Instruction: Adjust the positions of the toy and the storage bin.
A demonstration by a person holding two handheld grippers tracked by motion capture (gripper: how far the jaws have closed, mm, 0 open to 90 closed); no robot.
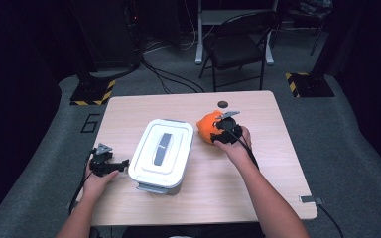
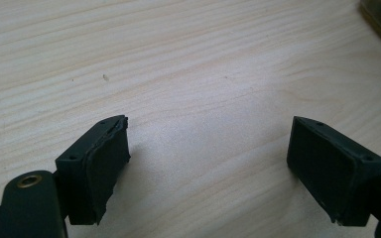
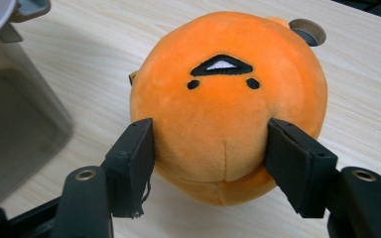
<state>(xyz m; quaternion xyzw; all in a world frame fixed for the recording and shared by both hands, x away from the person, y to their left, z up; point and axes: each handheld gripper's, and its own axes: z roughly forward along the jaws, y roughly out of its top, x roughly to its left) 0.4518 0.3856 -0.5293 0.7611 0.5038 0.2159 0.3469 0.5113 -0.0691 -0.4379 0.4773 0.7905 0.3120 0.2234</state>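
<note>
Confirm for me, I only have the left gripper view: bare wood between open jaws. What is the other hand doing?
Observer: The right gripper has its jaws pressed on both sides of an orange plush toy.
Operator: Toy lifted or down?
Observer: Looks to be resting on the table, right of a white lidded box.
Operator: Box open?
Observer: No, the lid is on. The left gripper sits just left of the box, apart from it.
</note>
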